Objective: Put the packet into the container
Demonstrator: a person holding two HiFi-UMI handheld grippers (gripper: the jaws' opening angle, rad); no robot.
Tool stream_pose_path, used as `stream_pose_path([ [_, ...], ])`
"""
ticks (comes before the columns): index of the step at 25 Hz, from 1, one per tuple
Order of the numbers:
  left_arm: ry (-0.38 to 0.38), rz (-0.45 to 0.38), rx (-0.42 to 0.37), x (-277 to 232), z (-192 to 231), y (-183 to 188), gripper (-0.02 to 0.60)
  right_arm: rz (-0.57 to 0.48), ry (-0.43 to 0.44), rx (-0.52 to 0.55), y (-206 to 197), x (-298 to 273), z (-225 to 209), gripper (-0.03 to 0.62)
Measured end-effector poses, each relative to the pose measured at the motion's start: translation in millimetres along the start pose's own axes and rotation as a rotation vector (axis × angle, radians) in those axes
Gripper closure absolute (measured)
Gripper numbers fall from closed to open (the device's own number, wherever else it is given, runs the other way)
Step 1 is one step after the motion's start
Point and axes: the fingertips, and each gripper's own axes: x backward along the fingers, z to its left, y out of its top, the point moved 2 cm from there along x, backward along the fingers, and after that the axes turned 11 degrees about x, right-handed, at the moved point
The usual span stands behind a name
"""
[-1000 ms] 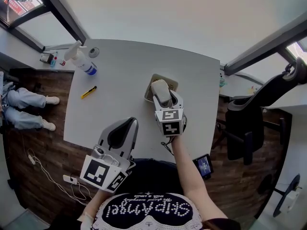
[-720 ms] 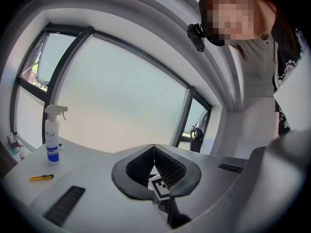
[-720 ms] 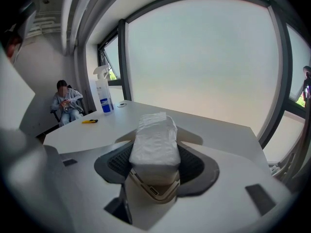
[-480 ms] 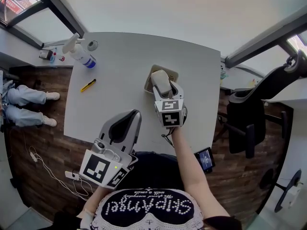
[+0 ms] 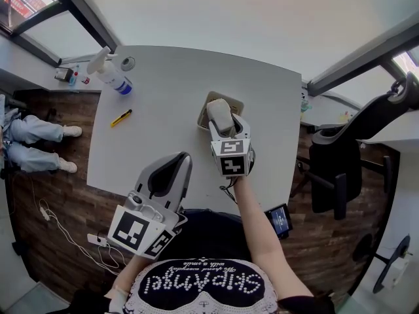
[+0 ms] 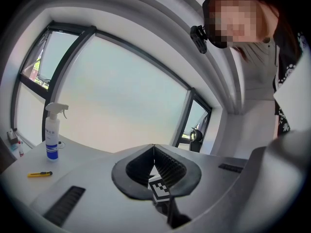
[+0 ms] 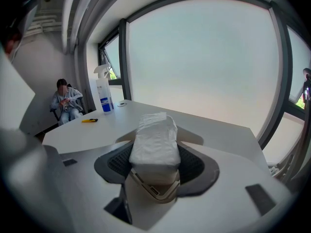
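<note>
Over grey table (image 5: 163,90) hangs white packet (image 7: 154,137) (crinkly, oblong).

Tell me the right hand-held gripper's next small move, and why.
Probably ease it straight down a little, so the load settles inside before any release. The right hand-held gripper is shut on the packet, which sits over the opening of the beige container. The container's rim shows just beneath the jaws, and the packet does not look to be resting inside.
</note>
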Motion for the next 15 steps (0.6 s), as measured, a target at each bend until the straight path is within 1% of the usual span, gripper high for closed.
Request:
stream_pose_path([
  [9, 0.008, 0.007, 0.004, -4.7, 2.8, -3.0, 0.572, -0.006, 0.015, -0.002, 0.3, -1.2, -0.1, 0.335],
  [15, -0.001, 0.028, 0.02, -9.5, 4.1, -7.5, 0.572, 0.005, 0.004, -0.009, -2.3, 2.6, -2.7, 0.335],
])
